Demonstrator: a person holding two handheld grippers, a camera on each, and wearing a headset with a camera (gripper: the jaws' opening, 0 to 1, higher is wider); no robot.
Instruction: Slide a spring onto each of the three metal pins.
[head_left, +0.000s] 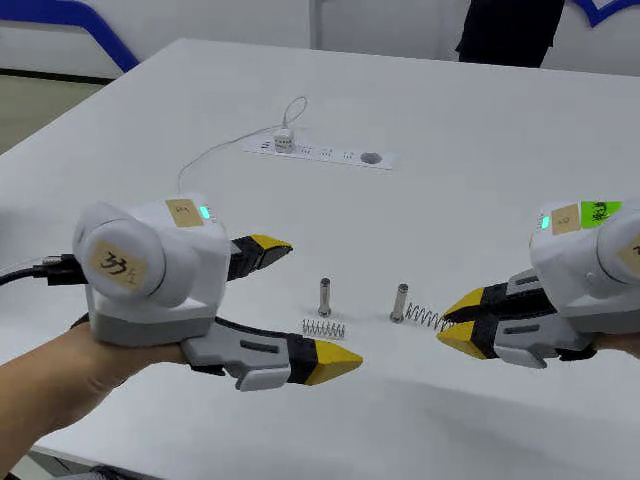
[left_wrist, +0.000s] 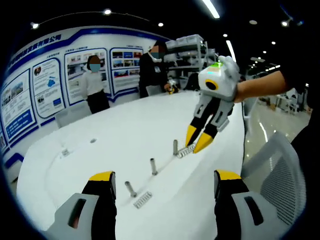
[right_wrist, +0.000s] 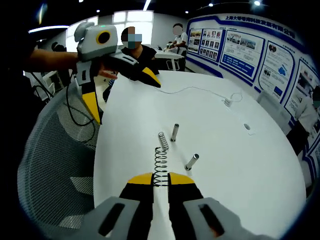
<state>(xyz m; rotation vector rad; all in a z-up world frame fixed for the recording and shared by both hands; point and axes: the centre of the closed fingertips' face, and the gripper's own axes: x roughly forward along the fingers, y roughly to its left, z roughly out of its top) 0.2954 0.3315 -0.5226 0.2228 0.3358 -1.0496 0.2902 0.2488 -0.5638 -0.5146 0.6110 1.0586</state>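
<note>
Two short metal pins (head_left: 325, 296) (head_left: 400, 302) stand upright on the white table (head_left: 450, 120). A loose spring (head_left: 323, 328) lies flat in front of them. My right gripper (head_left: 447, 322) is shut on the end of another spring (head_left: 424, 318), held nearly level, its free end beside the base of the right pin. The left gripper view has three pins (left_wrist: 130, 188) (left_wrist: 153, 166) (left_wrist: 175, 147), the loose spring (left_wrist: 142, 199) and the held spring (left_wrist: 186, 150). My left gripper (head_left: 325, 300) stands open and empty, its jaws wide either side of the loose spring.
A white power strip (head_left: 320, 152) with a plugged charger and cable lies at the table's middle back. A mesh chair (right_wrist: 55, 165) stands at the near table edge. People stand beyond the far side of the table (left_wrist: 95, 82).
</note>
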